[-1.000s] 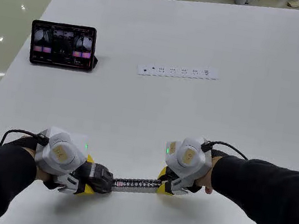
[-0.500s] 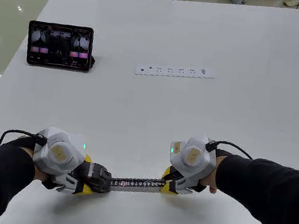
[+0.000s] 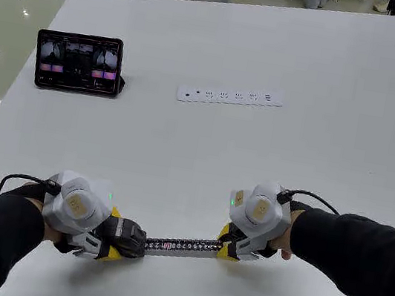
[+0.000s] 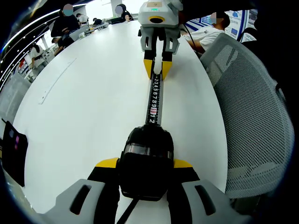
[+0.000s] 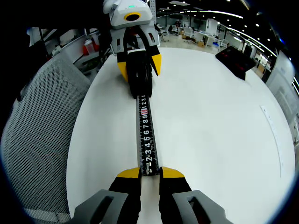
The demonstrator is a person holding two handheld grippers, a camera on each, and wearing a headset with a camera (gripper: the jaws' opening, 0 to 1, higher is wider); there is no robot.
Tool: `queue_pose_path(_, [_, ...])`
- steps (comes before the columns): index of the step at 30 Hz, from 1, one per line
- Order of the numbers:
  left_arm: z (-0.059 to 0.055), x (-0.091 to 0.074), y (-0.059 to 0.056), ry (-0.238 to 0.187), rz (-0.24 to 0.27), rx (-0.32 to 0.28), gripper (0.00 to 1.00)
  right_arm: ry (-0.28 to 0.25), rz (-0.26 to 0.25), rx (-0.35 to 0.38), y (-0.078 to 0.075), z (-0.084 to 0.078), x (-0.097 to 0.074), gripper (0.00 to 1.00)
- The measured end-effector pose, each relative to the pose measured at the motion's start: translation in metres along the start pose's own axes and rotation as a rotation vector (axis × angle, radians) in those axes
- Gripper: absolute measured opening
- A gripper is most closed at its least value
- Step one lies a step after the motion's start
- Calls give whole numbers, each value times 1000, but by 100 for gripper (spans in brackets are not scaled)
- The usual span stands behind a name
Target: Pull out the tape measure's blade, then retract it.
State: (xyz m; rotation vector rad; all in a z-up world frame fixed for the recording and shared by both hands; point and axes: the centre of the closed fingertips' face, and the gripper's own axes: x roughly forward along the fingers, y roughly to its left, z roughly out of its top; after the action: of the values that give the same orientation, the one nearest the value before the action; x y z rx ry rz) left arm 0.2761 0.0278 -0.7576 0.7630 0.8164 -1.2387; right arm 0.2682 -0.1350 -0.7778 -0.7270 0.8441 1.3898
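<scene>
Low in the frame, on the counter [image 3: 257, 150], the left gripper [image 3: 113, 243] squeezes the tape measure [image 3: 129, 236]. The right gripper [image 3: 228, 250] pinches its blade [image 3: 182, 247]. If that pinch slips, the blade could snap back fast.

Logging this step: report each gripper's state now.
Left gripper: shut on the black plastic tape measure case.
Right gripper: shut on the tip of its dark numbered metal blade.

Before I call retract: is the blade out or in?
Out: the blade spans from the case in the left claw to the right claw.
</scene>
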Motion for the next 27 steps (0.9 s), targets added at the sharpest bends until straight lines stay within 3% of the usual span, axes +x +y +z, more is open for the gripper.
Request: queue_pose_path(27, [0, 0, 0, -8, 3, -2, 34, 22, -18, 13, -3, -22, -13, 10])
